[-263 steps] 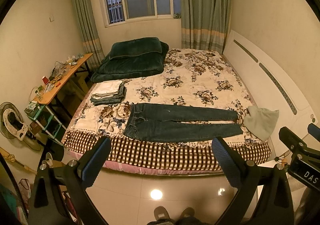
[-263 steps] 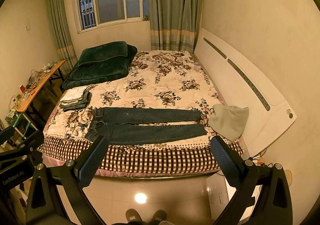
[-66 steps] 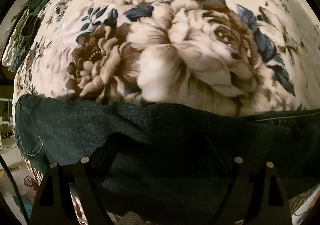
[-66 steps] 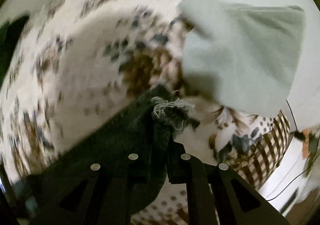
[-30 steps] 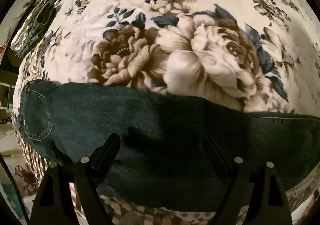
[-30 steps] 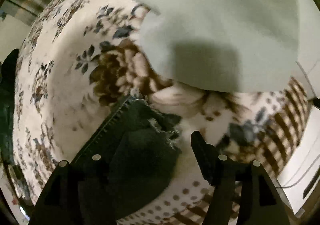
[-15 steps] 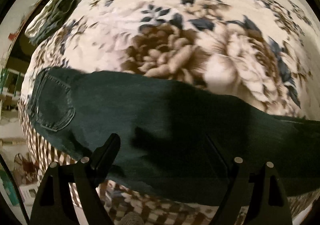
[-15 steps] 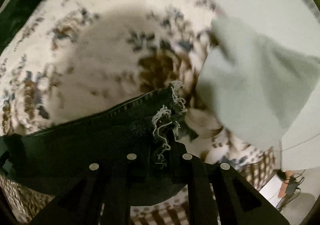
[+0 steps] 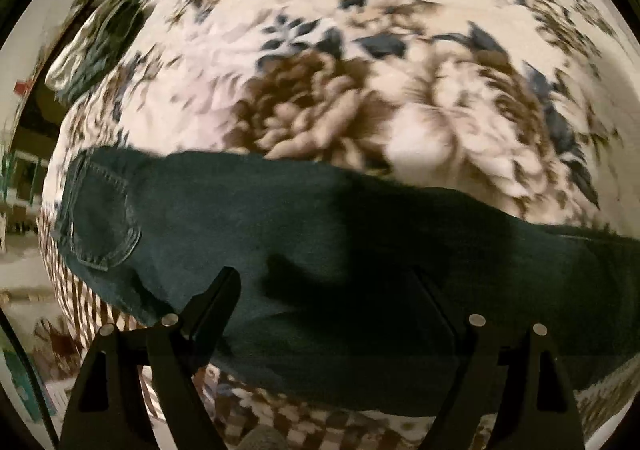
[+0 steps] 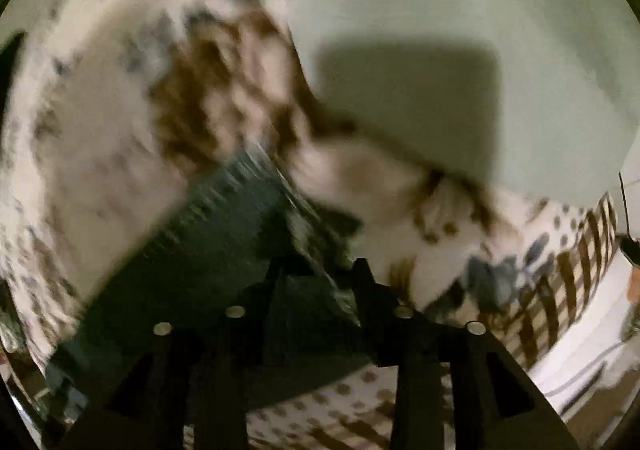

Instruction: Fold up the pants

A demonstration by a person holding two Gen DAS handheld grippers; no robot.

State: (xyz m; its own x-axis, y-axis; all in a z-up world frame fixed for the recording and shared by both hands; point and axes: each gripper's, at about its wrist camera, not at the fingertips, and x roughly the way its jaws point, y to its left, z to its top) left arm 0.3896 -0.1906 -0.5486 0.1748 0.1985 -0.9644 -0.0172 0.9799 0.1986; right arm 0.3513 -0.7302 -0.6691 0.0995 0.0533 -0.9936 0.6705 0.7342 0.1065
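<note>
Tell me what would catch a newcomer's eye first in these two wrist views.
The dark jeans stretch in a band across the floral bedspread, back pocket at the left of the left wrist view, under the wide-open left gripper. In the blurred right wrist view, the right gripper, whose jaws have just been opening, has the frayed leg end between its fingers, below a pale green cloth.

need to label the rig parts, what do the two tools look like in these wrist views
Both look alike: the left tool and the right tool are matt black, each with two flat, angular fingers that have triangular cut-outs and round silver fasteners near the top. No cables, markings or sleeves show on either; the right wrist view is blurred.
</note>
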